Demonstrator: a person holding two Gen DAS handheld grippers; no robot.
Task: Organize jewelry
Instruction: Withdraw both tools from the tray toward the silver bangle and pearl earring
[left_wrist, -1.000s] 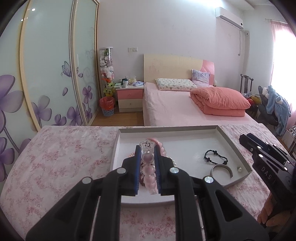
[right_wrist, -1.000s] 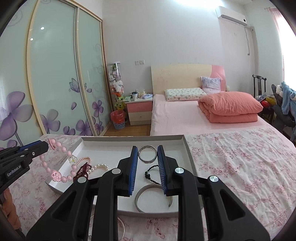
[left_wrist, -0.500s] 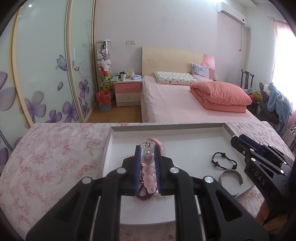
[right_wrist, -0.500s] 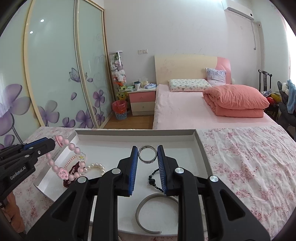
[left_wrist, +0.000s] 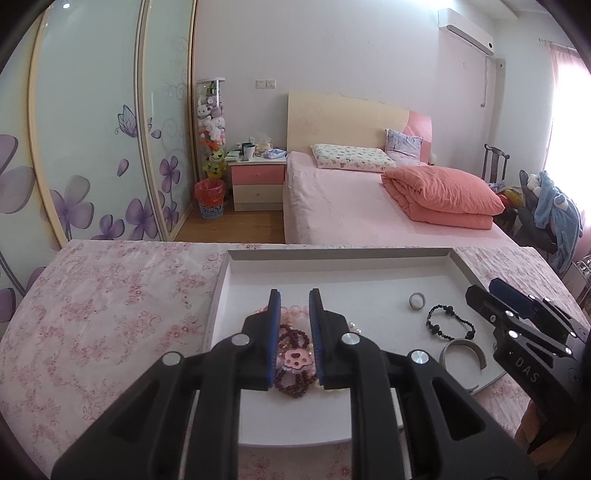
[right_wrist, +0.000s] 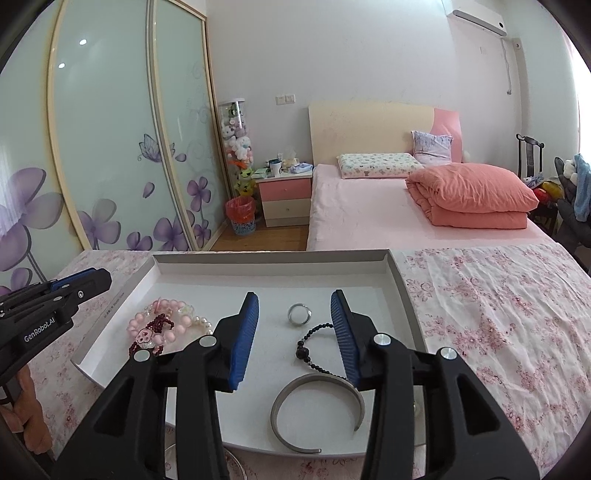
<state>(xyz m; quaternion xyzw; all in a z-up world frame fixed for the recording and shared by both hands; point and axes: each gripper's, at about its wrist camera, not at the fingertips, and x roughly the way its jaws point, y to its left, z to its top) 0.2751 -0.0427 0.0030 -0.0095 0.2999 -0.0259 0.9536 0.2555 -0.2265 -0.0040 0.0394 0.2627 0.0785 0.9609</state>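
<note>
Right gripper (right_wrist: 293, 301): jaws having just been opening, standing spread, gripping nothing; silver ring (right_wrist: 299, 314) lying flat on the tray between and just beyond the blue ribbed pads.
Left gripper (left_wrist: 293, 299): jaws parted narrowly, hovering over the pink bead bracelet (left_wrist: 293, 312); contact with the pads hard to judge.
Hidden: bracelet pile partly covered by black fingers; pearl strand (right_wrist: 201, 320) barely showing.
Materials: black bead bracelet (right_wrist: 312, 345); open metal cuff (right_wrist: 317, 411), smooth, C-shaped; dark red bead strand (left_wrist: 293, 384).
Tray (right_wrist: 271, 260): shallow white rectangle resting on floral cloth (right_wrist: 491, 317).
</note>
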